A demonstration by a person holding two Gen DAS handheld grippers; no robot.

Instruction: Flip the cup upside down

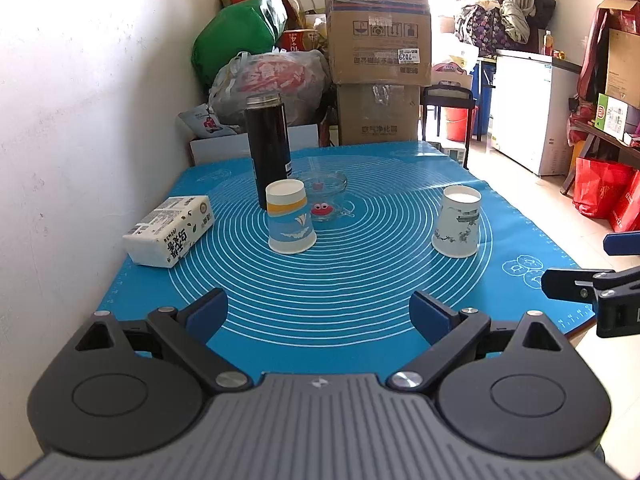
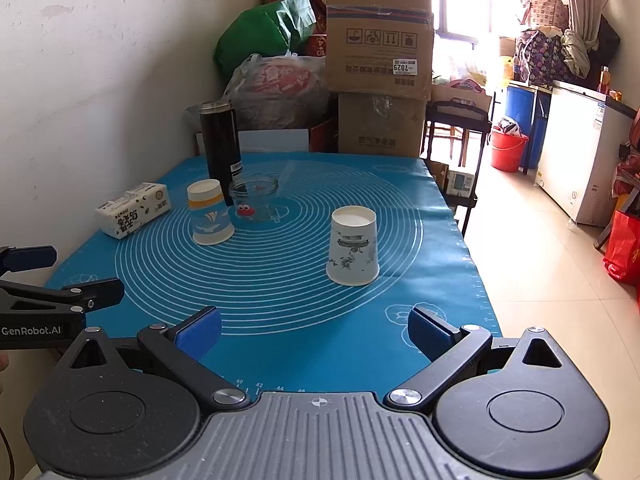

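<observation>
Two paper cups stand upside down on the blue mat point(image 1: 360, 312). The blue-and-yellow cup point(image 1: 290, 216) is left of centre; it also shows in the right wrist view point(image 2: 210, 212). The white cup with an ink drawing point(image 1: 458, 221) stands to the right, and shows nearer in the right wrist view point(image 2: 353, 245). My left gripper point(image 1: 318, 316) is open and empty, low over the mat's front. My right gripper point(image 2: 314, 332) is open and empty, a little in front of the white cup. Each gripper's fingers show at the edge of the other view.
A tall black flask point(image 1: 267, 148) and a small glass jar point(image 1: 326, 194) with a red sticker stand behind the blue-and-yellow cup. A tissue pack point(image 1: 170, 230) lies at the left by the wall. Boxes point(image 1: 378, 24) and bags pile behind the table. The table's right edge drops to tiled floor.
</observation>
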